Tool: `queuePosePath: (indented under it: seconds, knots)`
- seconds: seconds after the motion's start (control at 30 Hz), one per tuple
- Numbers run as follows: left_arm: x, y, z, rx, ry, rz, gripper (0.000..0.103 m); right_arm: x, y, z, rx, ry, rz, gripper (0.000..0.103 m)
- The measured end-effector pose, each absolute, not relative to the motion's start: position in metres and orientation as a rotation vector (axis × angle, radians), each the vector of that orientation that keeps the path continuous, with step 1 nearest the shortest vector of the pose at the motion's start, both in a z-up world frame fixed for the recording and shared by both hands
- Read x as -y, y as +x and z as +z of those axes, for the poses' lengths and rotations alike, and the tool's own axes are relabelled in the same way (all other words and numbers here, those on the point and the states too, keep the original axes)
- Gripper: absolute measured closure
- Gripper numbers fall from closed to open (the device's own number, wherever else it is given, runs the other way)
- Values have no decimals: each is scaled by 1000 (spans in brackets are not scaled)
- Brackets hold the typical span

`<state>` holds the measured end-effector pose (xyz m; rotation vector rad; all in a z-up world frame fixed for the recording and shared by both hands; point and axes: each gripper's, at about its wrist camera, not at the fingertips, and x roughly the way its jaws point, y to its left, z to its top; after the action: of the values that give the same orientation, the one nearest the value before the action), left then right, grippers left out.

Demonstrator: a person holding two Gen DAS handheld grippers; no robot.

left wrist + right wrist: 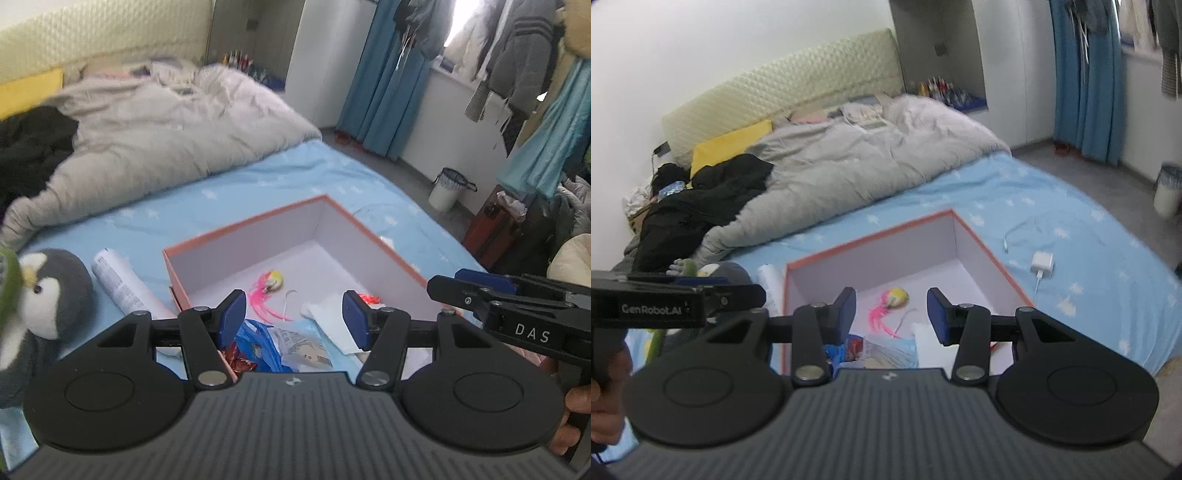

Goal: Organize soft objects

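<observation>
An orange-rimmed box (251, 251) with a white inside lies open on the blue bed sheet (314, 166). In it lie a pink and yellow tasselled toy (271, 282), a blue plastic bag (258, 341), a printed packet (303, 349) and a white cloth (332, 317). My left gripper (294, 318) hangs open above the box's near end, holding nothing. My right gripper (892, 315) is open over the same box (871, 258) and toy (894, 298), also holding nothing. A grey and white penguin plush (48, 291) sits left of the box beside a white roll (122, 284).
A rumpled grey duvet (166, 129) and black clothes (701, 203) cover the far half of the bed. A white charger with its cable (1041, 263) lies right of the box. A white waste bin (447, 188) stands on the floor by blue curtains (380, 92).
</observation>
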<state>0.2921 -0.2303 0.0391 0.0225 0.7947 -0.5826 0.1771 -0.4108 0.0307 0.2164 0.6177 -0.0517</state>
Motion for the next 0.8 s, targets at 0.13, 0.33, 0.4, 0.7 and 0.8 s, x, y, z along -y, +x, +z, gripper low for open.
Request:
queuePosePath:
  seconds: [0.13,0.33,0.4,0.7,0.8]
  knots:
    - [218,263,61,-752,30,-602,39,401,156,49,-579,208,-33,58]
    - [205,219,76,-696,43,-597,39,387,123,59,-537,205,-33,58]
    - [199,206,76,-693,32,-607,39,383,112,59,-532,205,-31,58]
    - [182,162,66,-638,73,-594,39,362,69,51,-517,189,-9,58]
    - [175,152,60,-635,73,-588,39,355,55,42,-519,189,3,58]
